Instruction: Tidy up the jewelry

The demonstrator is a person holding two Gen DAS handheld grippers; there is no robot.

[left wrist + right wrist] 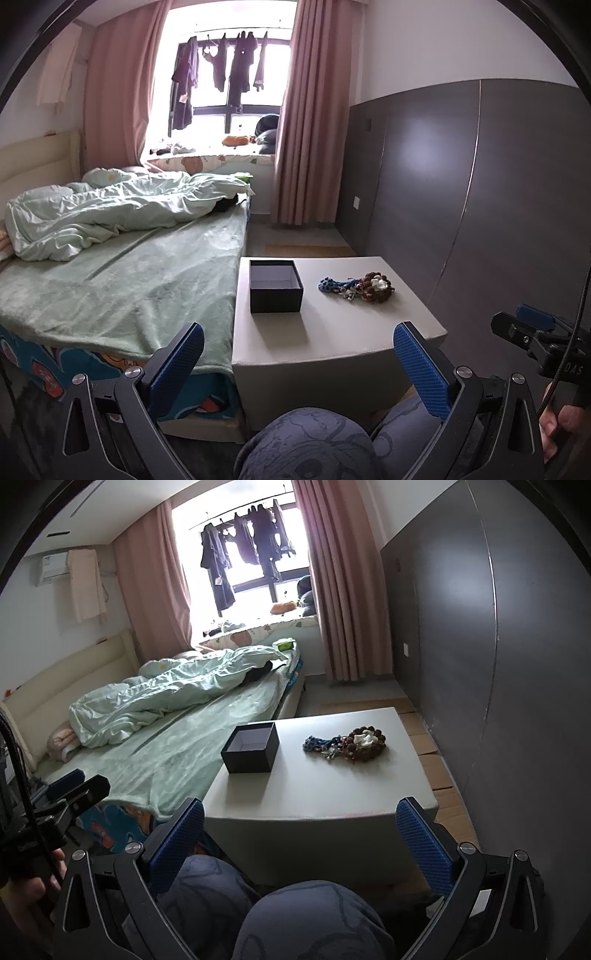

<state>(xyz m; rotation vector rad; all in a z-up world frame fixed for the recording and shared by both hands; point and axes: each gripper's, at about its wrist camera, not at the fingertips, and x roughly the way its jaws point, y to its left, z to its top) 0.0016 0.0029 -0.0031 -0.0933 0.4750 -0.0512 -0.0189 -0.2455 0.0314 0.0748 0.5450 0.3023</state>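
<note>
Jewelry pile on worktop, right of empty black box; left gripper and right gripper both spread wide, well short of it, holding nothing

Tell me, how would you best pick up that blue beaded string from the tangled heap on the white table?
Probably by its free end, the blue beaded string where it pokes out toward the open black box, clear of the brown beads. Come from above with the right tongs, open now, since it lies flat on the white table. How tangled it is cannot be told.
</note>
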